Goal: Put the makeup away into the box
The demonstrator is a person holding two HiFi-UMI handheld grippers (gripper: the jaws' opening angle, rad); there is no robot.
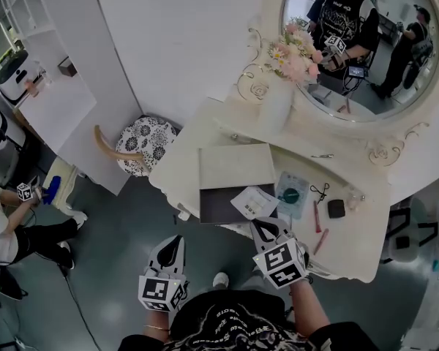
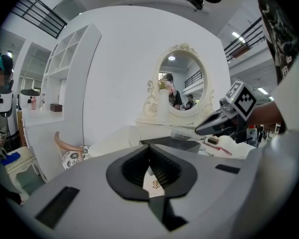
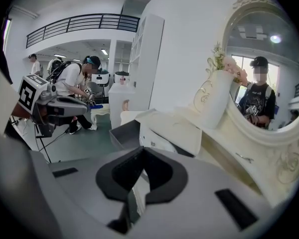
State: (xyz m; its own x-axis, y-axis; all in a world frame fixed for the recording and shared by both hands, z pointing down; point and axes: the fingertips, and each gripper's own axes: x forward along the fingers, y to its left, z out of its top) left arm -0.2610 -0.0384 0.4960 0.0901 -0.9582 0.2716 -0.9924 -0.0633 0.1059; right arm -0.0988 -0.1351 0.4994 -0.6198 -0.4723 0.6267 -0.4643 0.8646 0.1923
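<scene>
An open grey box (image 1: 218, 205) with its pale lid (image 1: 236, 165) raised stands on the white dressing table (image 1: 351, 254); a white card (image 1: 254, 202) lies at its right edge. To its right lie a teal packet (image 1: 291, 194), a black compact (image 1: 336, 208), pink pencils (image 1: 316, 216) and a small clear bottle (image 1: 353, 196). My right gripper (image 1: 265, 230) is shut and empty, hovering at the table's front edge just right of the box (image 3: 122, 133). My left gripper (image 1: 171, 245) is shut and empty, off the table to the left over the floor. Each gripper (image 2: 149, 148) (image 3: 142, 151) faces the table.
A round mirror (image 1: 366, 86) and a vase of pink flowers (image 1: 278, 101) stand at the table's back. A patterned stool (image 1: 146, 143) sits left of the table. A white shelf unit (image 1: 55, 108) is further left. One person sits at far left; others appear in the mirror.
</scene>
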